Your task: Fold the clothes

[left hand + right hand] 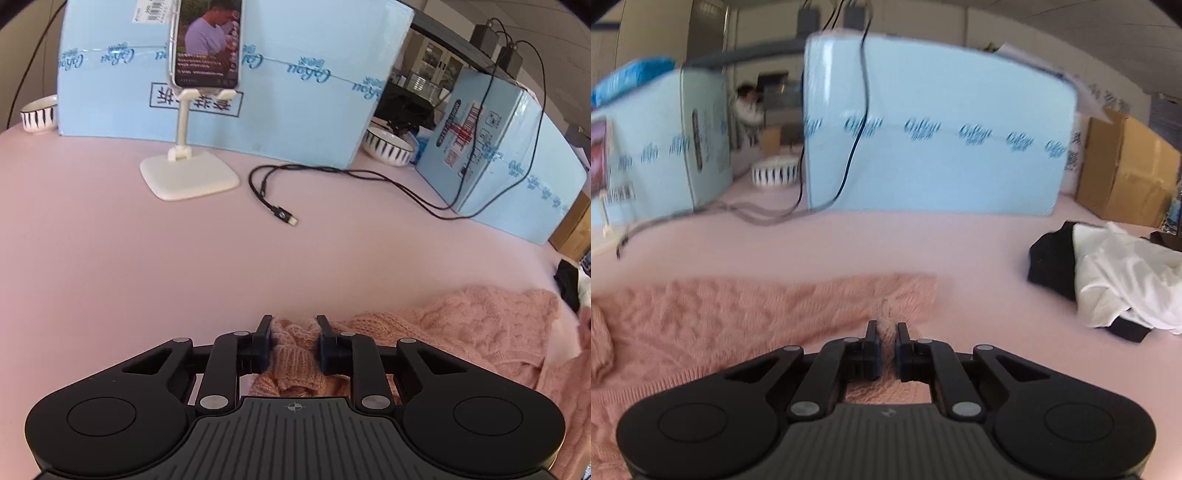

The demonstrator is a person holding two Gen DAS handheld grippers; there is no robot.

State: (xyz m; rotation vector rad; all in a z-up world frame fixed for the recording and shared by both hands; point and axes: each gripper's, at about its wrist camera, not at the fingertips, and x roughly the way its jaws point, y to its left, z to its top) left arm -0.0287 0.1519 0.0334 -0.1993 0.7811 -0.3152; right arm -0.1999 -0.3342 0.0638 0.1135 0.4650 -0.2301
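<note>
A pink knitted sweater [461,328] lies on the pink table. My left gripper [294,325] is shut on a bunched ribbed part of the sweater, which fills the gap between its fingers. In the right wrist view the sweater [738,314] spreads to the left and under the tool. My right gripper [886,332] is shut on a thin fold of the sweater near its right edge. The right wrist view is blurred by motion.
A phone on a white stand [188,173] and a black cable [280,214] lie ahead of the left gripper. Light blue boxes [938,147] and striped bowls [388,146] line the back. A black and white clothes pile [1108,273] lies at the right.
</note>
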